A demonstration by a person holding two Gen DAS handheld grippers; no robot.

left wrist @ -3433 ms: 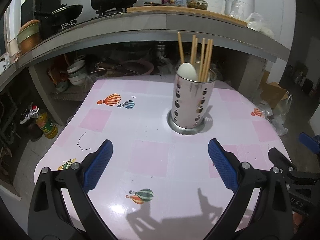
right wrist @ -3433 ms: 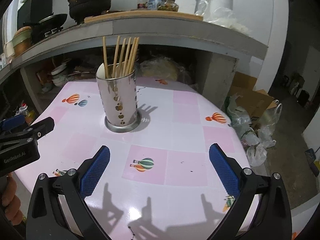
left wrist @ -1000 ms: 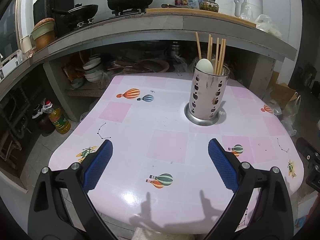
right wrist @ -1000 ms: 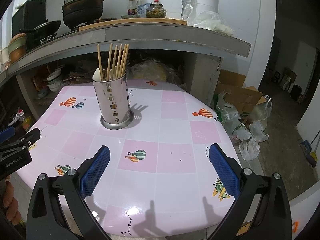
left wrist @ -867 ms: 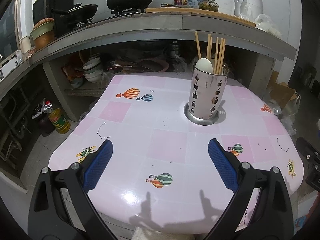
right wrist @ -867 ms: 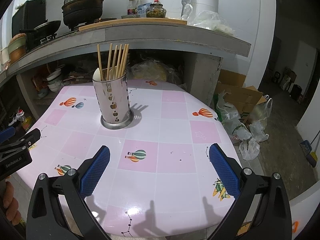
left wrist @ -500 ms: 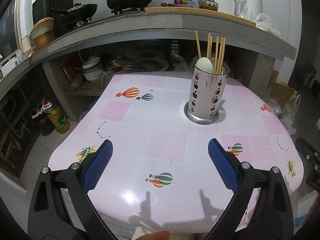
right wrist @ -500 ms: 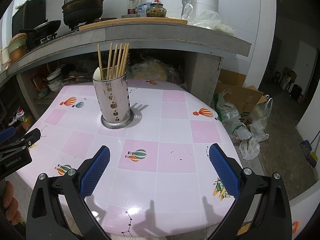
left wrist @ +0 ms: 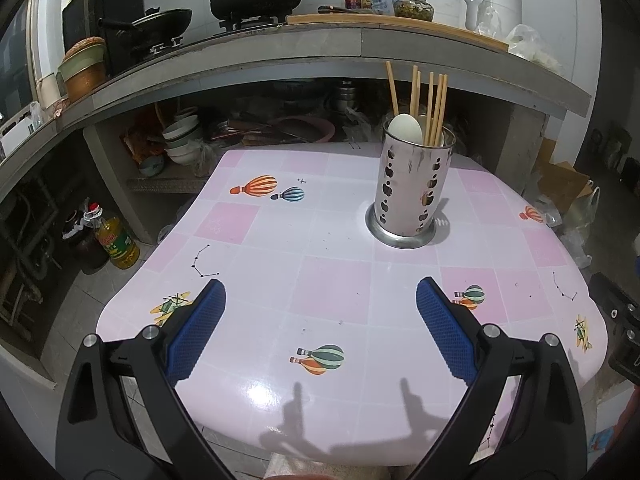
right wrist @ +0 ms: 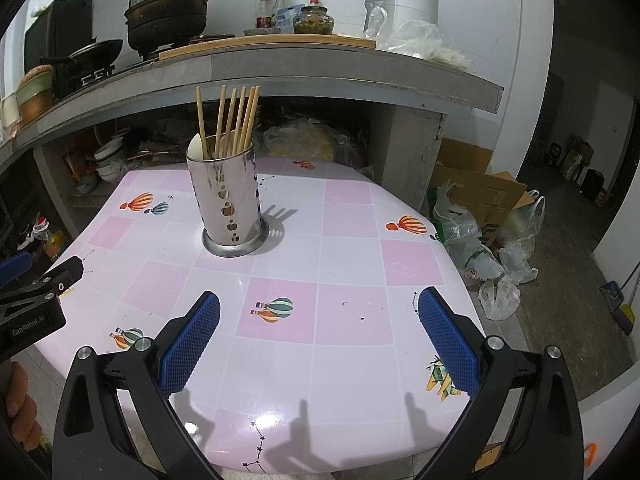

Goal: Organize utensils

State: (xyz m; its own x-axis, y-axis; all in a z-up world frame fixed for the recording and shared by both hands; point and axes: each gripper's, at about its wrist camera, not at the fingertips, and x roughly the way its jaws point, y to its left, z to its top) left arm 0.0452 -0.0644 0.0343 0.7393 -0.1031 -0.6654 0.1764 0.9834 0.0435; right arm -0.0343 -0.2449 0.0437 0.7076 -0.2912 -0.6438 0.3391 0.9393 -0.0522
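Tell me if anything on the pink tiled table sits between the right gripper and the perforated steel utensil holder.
Nothing visible does. Only bare pink tiled table lies between the open right gripper and the perforated steel utensil holder, which stands ahead and to its left.

Bare table all around the lone upright utensil holder.

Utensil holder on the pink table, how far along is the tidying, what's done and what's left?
Done, it seems: the wooden chopsticks and a white spoon stand upright in the perforated steel utensil holder. In hand: nothing; the left claw and the right claw are both open and empty above the pink checked table. Left: no loose utensil shows on the tabletop, so the job looks about finished.
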